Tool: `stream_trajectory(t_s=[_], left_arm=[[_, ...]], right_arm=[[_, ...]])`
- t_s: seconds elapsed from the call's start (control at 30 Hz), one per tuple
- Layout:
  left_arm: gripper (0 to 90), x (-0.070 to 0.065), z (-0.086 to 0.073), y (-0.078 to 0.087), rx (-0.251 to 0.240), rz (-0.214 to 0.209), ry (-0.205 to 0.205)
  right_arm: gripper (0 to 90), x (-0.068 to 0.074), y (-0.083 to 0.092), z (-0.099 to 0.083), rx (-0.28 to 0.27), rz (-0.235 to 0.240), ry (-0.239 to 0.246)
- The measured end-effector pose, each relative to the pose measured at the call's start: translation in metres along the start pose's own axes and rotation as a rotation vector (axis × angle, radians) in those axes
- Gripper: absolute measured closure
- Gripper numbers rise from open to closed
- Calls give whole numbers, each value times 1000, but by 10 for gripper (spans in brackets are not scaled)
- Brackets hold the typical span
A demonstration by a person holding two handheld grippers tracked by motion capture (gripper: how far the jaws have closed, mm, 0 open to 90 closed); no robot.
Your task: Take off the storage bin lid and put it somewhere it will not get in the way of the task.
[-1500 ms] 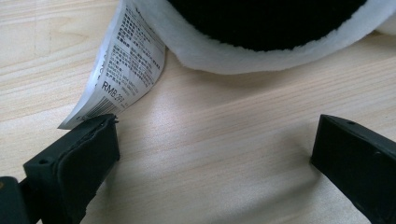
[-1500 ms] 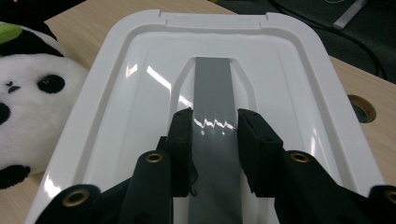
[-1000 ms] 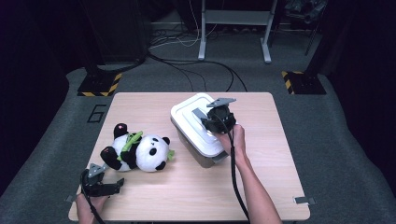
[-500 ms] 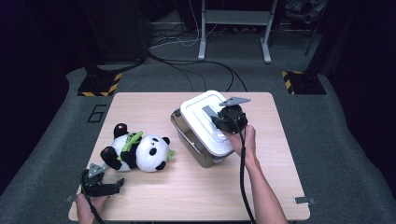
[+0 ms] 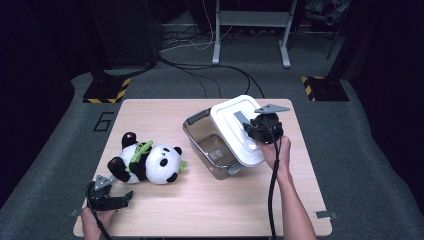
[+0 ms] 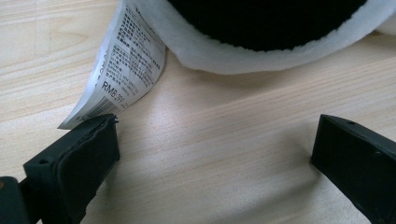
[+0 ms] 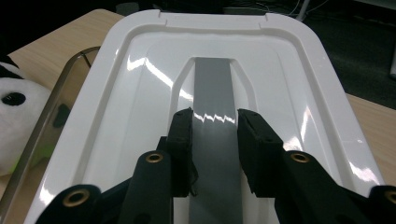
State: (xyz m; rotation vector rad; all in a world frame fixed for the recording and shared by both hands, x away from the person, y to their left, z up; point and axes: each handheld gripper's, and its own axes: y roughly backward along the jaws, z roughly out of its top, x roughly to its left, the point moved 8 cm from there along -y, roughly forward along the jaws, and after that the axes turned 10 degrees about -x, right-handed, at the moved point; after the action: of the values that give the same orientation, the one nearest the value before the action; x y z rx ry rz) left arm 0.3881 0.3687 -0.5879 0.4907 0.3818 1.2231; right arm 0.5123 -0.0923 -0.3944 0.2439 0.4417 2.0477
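Note:
A clear plastic box (image 5: 210, 145) stands in the middle of the wooden table (image 5: 210, 210). Its white lid (image 5: 232, 125) with a grey handle strip (image 7: 212, 107) sits shifted to the right, leaving the box's left part uncovered. My right gripper (image 5: 247, 129) is shut on the grey handle; in the right gripper view (image 7: 214, 122) both pads clamp its sides. A plush panda (image 5: 147, 162) lies left of the box. My left gripper (image 5: 120, 199) rests open at the front left corner, its jaws wide apart (image 6: 210, 140) just short of the panda's fur (image 6: 261, 42) and paper tag (image 6: 123, 70).
The table's right part and front middle are bare wood. A dark floor with cables (image 5: 210, 75), a yellow-black striped base (image 5: 102, 92) and a metal stand (image 5: 250, 30) lies beyond the far edge.
The right gripper has carried the lid to the right, off the box, so the box's inside now shows. The left gripper and the panda have stayed put.

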Motion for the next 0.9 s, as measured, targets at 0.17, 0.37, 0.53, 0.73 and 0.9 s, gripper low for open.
stream_trajectory(t_s=[0.17,0.37,0.53,0.73,0.9], left_arm=[[2,0,0,0,0,0,0],[3,0,0,0,0,0,0],[3,0,0,0,0,0,0],[2,0,0,0,0,0,0],[2,0,0,0,0,0,0]], right_arm=[[670,-17,9,-5,-5,-33,-20],[670,-38,20,-16,-2,-80,-46],[670,-50,25,-24,0,-106,-63],[670,-68,32,-34,5,-147,-92],[670,-82,33,-46,16,-175,-112]])
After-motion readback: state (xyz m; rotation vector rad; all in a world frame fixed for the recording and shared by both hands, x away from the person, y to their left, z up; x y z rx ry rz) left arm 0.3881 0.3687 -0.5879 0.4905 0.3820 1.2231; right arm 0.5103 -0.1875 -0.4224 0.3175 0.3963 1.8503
